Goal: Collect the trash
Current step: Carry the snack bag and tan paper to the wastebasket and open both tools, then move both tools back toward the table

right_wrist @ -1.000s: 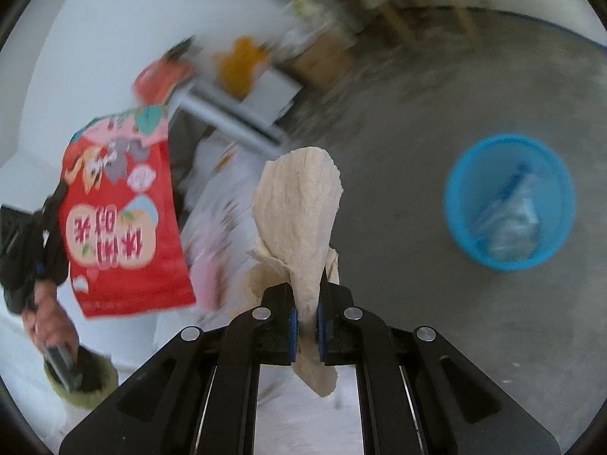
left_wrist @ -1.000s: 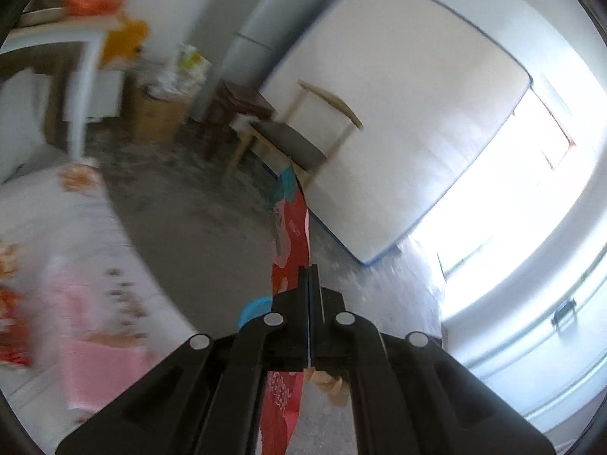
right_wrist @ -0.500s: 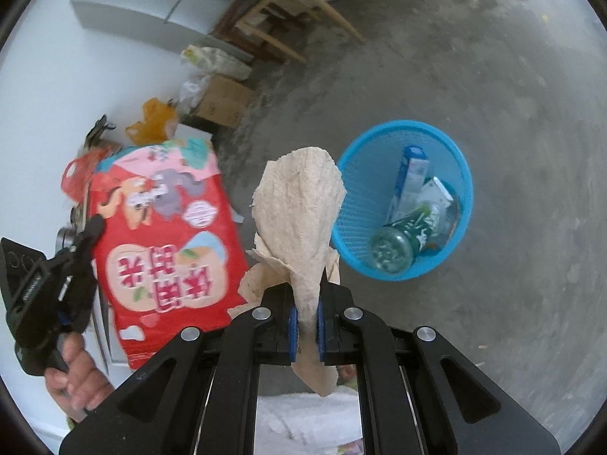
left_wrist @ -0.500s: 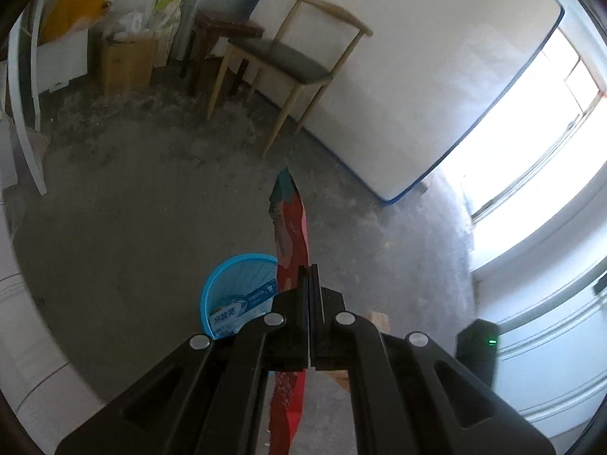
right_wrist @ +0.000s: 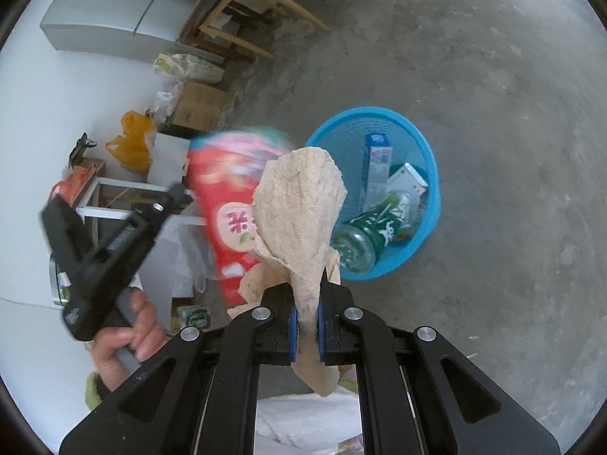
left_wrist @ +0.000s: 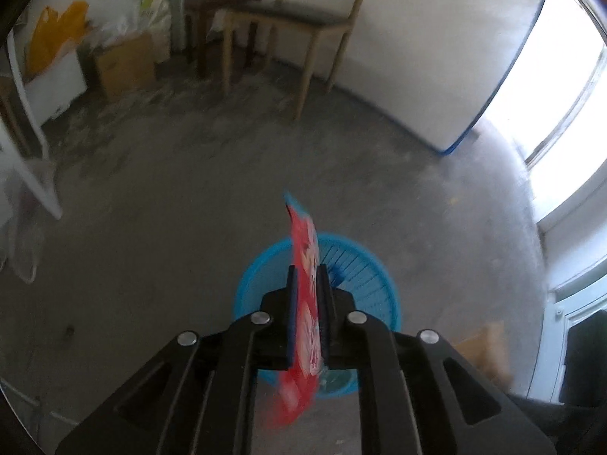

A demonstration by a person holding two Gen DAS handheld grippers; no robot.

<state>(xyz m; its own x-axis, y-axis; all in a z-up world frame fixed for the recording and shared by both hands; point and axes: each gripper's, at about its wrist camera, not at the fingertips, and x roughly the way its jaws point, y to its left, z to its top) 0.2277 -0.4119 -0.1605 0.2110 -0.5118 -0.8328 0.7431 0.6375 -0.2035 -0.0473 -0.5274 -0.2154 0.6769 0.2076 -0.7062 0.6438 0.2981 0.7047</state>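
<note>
We find a bare grey concrete floor, dusty and littered near the walls. Against the white wall stand a wooden chair, a dark stool, a cardboard box and a yellow bag; the right wrist view also shows a grey refrigerator. A bright window lights the right side.

A blue basket sits on the floor, holding a carton, a white box and a green bottle lying on its side.

The left gripper points down over the basket. Its jaws are opening, with the red snack bag between them, blurred, seen edge-on; we see a small gap beside the bag. The bag hangs above the basket. A hand grips that tool's handle.

The right gripper has narrow jaws clamped on a crumpled beige paper towel, upright, near the basket but not in it.
</note>
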